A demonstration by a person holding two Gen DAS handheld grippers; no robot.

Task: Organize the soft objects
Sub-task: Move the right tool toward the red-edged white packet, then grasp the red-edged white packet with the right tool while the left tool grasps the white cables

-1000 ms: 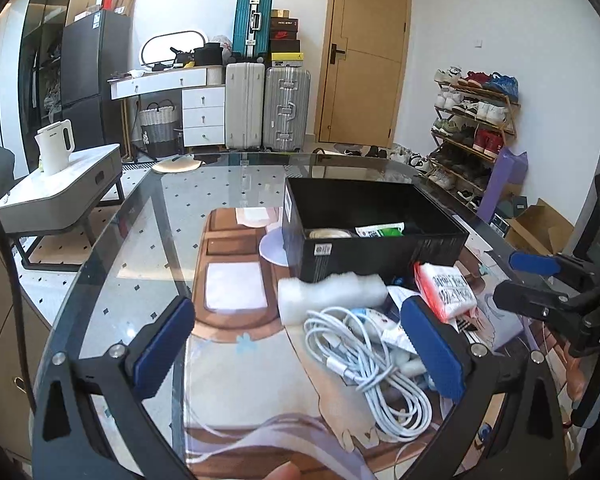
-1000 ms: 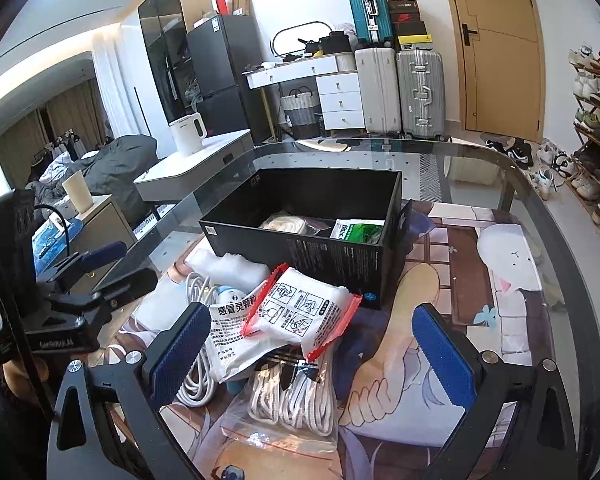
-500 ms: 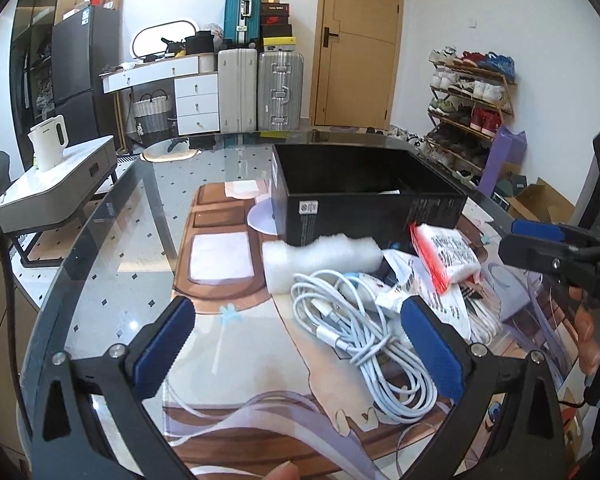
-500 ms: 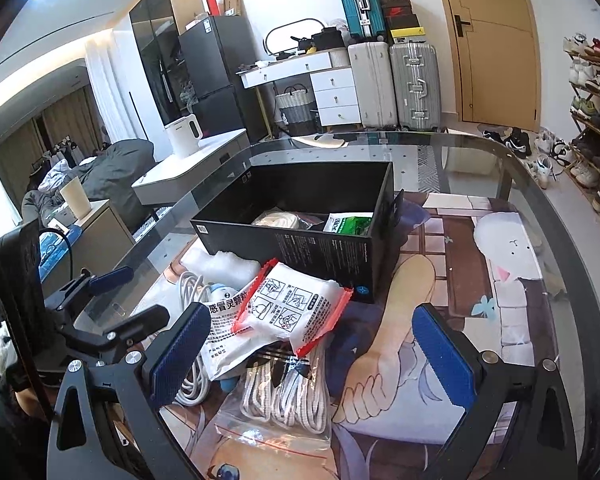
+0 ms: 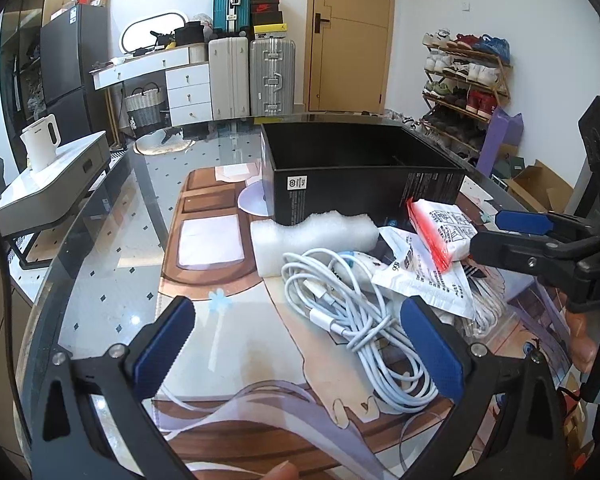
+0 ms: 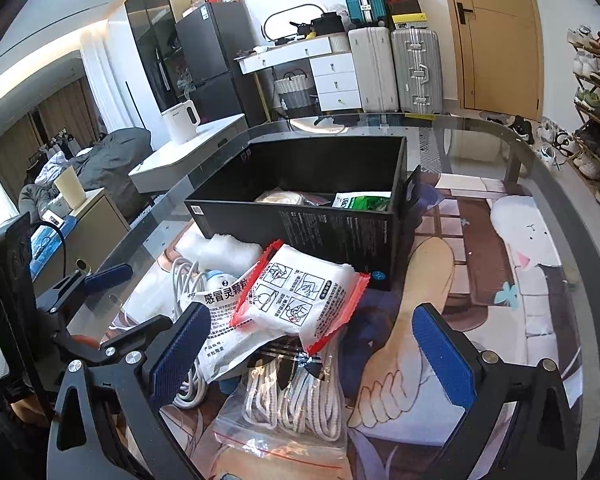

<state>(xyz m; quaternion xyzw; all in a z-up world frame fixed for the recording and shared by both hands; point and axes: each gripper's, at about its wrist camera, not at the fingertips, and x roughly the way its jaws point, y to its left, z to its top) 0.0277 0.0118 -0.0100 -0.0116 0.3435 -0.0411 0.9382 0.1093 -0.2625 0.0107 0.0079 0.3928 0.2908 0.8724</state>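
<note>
Jaws wide over a glass table [image 5: 112, 240], suitcases [image 5: 270, 76] beyond.

Both wrist views closely overlook the black box [image 5: 360, 176] from opposite sides.

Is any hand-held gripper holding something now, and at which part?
Nothing is held. The left hand-held gripper and right hand-held gripper are both open above the pile beside the black rectangular cardboard box.
</note>
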